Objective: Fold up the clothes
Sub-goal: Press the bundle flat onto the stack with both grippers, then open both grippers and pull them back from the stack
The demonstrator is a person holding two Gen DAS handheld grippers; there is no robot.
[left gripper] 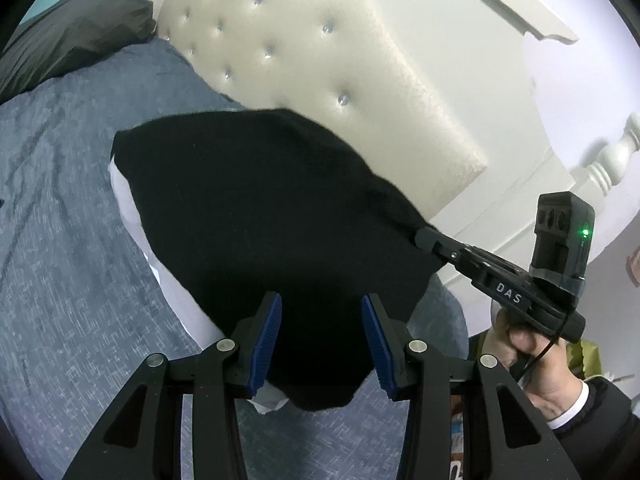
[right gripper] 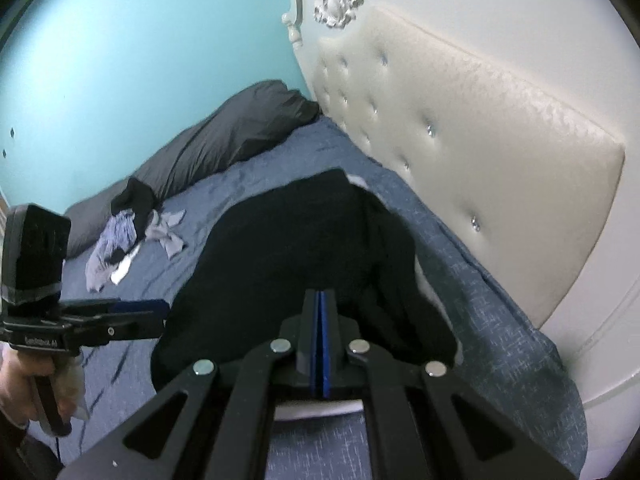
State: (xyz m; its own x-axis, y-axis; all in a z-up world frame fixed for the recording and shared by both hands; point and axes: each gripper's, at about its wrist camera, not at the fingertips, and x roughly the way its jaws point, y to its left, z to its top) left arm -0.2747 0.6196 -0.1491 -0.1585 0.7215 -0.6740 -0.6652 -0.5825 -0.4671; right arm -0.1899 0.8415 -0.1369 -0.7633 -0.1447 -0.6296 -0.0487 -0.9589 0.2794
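A black garment (left gripper: 248,208) lies spread on the blue bedspread (left gripper: 60,220), with white cloth (left gripper: 128,200) showing under its left edge. My right gripper (left gripper: 422,237) is shut on the garment's right corner, and the cloth is drawn taut toward it. From the right wrist view its blue pads (right gripper: 321,320) are pressed together against the black garment (right gripper: 300,240). My left gripper (left gripper: 322,328) stands open at the garment's near edge. Black cloth fills the gap between its blue pads (left gripper: 266,340), which do not press it. The left gripper (right gripper: 160,316) also shows at the garment's left side.
A cream tufted headboard (right gripper: 460,140) runs along the bed's right side, close to the garment. A dark grey pillow (right gripper: 224,136) lies by the turquoise wall (right gripper: 140,40). A heap of loose clothes (right gripper: 132,232) sits on the bedspread to the left. A hand (left gripper: 532,344) holds the right gripper.
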